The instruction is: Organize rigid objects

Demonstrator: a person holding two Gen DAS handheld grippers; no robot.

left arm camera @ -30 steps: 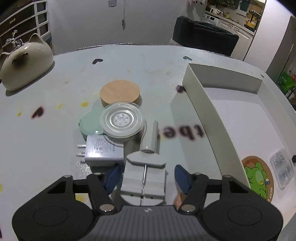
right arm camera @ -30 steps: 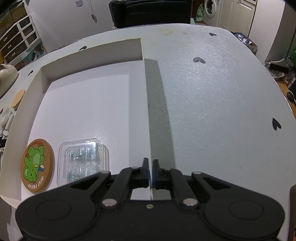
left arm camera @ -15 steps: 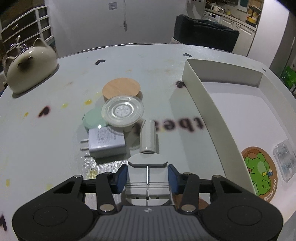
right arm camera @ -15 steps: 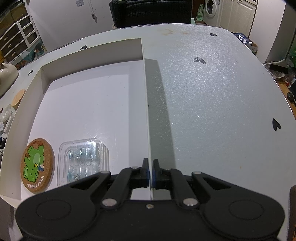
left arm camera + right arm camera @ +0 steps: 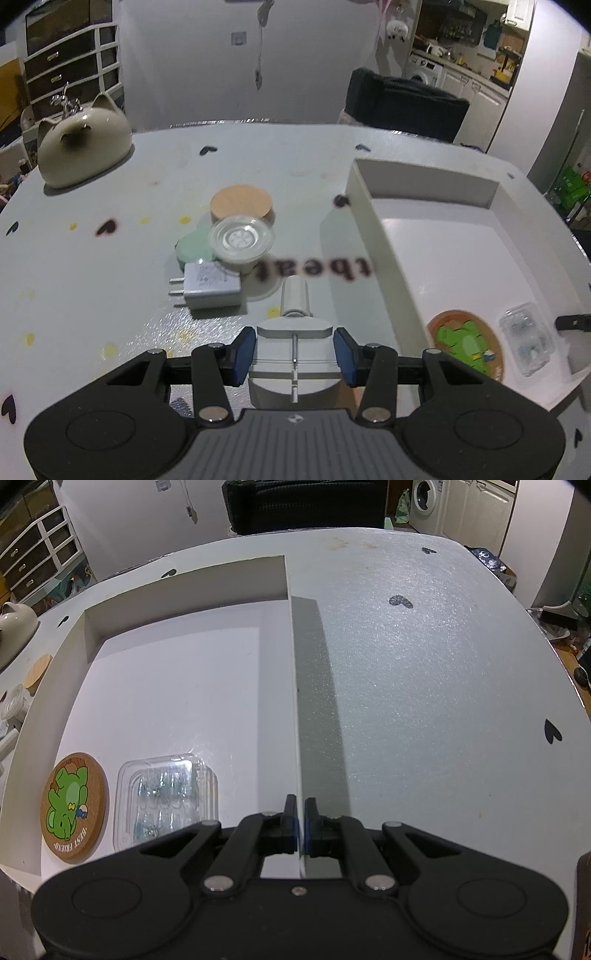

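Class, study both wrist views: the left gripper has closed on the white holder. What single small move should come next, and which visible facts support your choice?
Probably carry it right, over the white tray's near wall. The left gripper has its jaws shut on the white holder, the tray already holds the frog coaster and clear case, and the right gripper pinches the tray's wall, seemingly steadying it.

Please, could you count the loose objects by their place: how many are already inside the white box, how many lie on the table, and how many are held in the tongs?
Inside the white box: 2 (cork coaster, clear plastic case)
On the table: 4 (wooden lid, clear cup, green disc, charger plug)
Held in the left tongs: 1 (white slicer)
Total: 7
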